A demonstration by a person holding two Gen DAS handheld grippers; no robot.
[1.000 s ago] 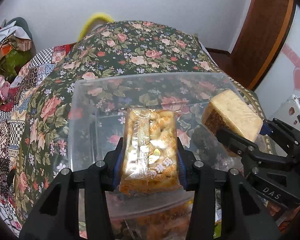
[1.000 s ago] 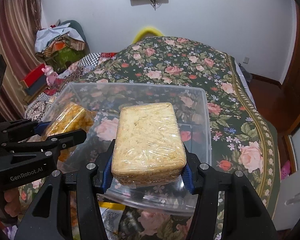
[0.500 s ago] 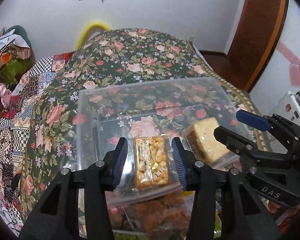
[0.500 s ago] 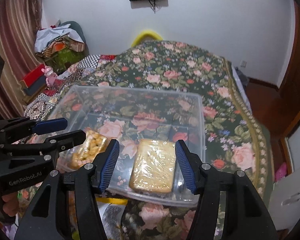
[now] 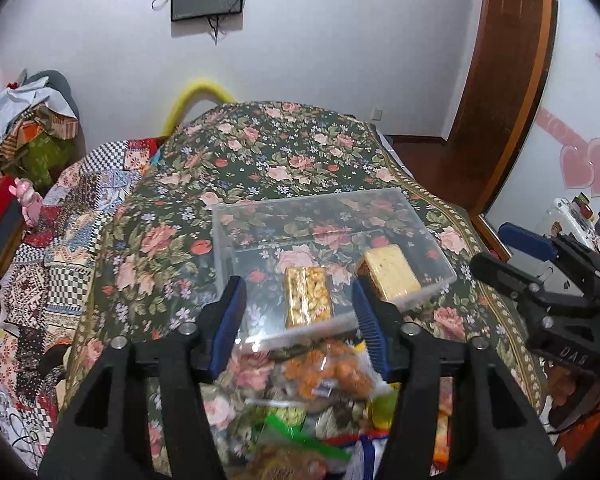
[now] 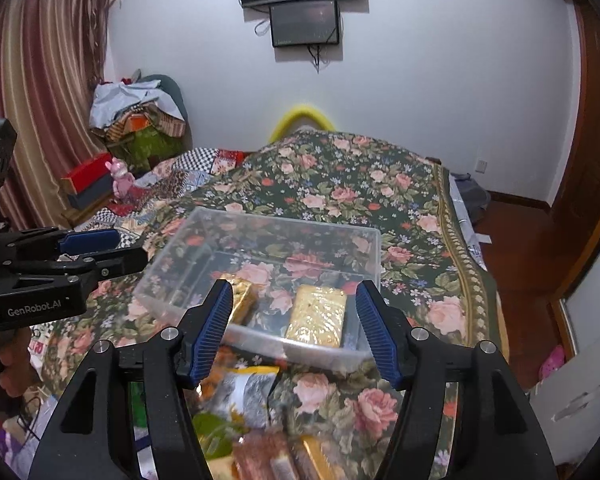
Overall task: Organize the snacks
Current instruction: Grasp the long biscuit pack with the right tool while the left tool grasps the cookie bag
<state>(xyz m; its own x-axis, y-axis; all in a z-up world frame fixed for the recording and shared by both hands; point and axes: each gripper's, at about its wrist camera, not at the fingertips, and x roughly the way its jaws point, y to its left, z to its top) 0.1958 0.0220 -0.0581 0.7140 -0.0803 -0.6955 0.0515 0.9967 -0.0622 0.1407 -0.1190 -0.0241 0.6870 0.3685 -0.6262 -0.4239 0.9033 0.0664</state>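
A clear plastic bin [image 5: 432, 236] [image 6: 374, 240] sits on the floral bedspread. Inside it lie a peanut bar pack [image 5: 308, 296] [image 6: 240, 294] and a wrapped yellow cake block [image 5: 388, 272] [image 6: 318, 316], side by side near the front wall. My left gripper [image 5: 300, 320] is open and empty, held back above the near side of the bin. My right gripper [image 6: 294, 328] is open and empty, also pulled back above the bin's front edge. Each gripper shows in the other's view, the right one [image 5: 540, 272] and the left one [image 6: 84, 252].
A pile of loose snack packs [image 5: 324, 376] [image 6: 248, 392] lies on the bedspread in front of the bin, under both grippers. A patchwork quilt [image 5: 60, 216] covers the left. Boxes and clothes are stacked at the far left [image 6: 136, 128]. A wooden door [image 5: 508, 80] stands at the right.
Both grippers opened and let their snacks drop into the bin, then pulled back and up. The peanut bar and cake block now lie in the bin.
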